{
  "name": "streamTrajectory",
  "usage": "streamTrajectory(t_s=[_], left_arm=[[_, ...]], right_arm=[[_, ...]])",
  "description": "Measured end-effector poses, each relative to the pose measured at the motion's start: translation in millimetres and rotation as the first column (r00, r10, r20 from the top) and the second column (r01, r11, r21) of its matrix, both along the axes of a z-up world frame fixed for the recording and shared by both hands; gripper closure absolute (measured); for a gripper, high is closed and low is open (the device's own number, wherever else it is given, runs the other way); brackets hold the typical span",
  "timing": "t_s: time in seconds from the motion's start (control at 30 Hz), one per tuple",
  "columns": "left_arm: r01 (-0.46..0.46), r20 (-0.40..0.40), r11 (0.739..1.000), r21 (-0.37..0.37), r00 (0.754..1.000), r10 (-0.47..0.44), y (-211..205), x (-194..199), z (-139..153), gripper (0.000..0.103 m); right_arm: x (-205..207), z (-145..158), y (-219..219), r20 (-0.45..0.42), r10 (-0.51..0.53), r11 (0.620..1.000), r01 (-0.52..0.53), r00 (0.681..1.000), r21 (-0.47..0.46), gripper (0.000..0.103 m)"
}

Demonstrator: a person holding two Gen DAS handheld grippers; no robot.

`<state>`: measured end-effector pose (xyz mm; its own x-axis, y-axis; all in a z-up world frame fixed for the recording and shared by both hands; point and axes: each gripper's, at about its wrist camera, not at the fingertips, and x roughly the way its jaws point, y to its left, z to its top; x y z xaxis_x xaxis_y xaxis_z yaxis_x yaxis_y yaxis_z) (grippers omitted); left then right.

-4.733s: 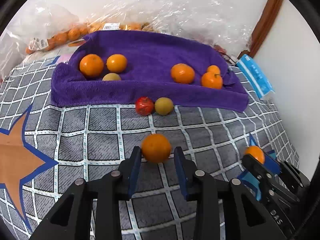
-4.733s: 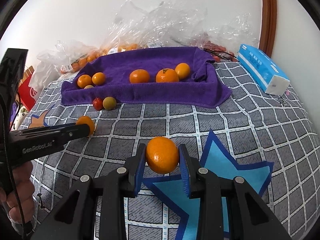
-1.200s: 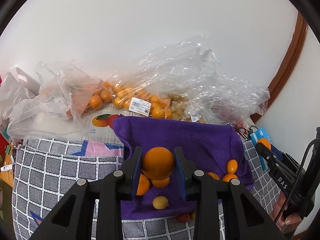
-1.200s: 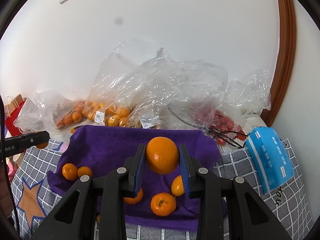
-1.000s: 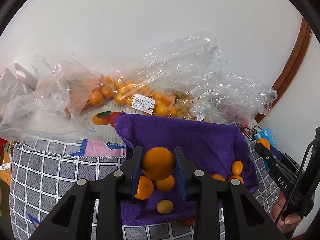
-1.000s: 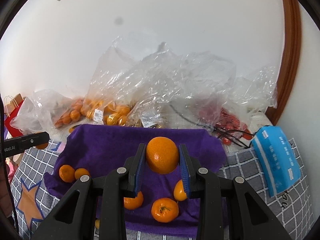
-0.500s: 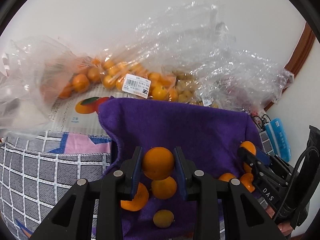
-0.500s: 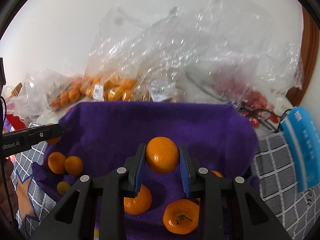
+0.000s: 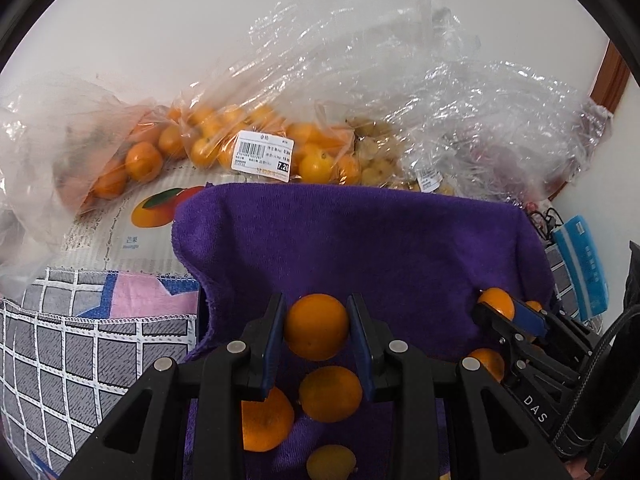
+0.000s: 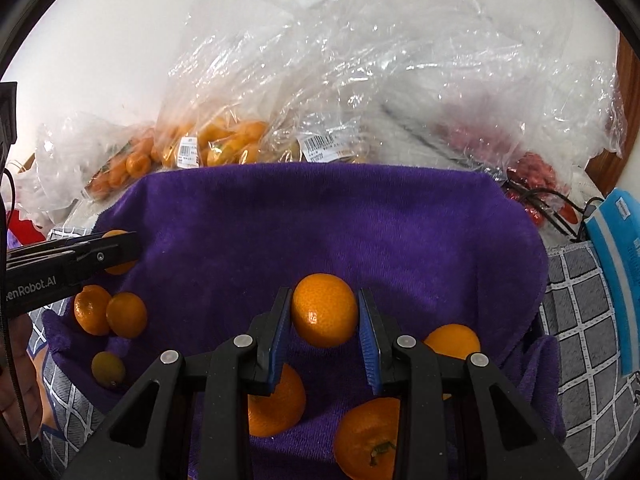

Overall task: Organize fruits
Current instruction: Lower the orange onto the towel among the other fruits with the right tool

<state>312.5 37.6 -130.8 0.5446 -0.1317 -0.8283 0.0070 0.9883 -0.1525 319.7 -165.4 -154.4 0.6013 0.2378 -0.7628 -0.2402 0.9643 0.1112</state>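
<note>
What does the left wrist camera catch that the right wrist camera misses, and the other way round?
Only the left wrist view shows the mango box and the pink patch on the checked cloth.

Only the right wrist view shows the red fruit under plastic and the black cable.

Both show the purple towel with loose oranges on it, the bagged oranges behind, the blue pack, and both grippers: the left gripper and the right gripper each grip an orange over the towel.
</note>
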Motion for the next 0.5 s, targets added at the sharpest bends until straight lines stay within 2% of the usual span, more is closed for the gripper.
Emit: streamTrajectory(t_s=[0.5], left_arm=[[0.002,-0.042,1.0,-0.016,0.999,-0.003,-3.8,7.3,-17.9,0.073]], right_arm=[[3.9,-7.4,2.1,-0.013,0.003,1.0,-0.003,1.0,-0.014,0.071]])
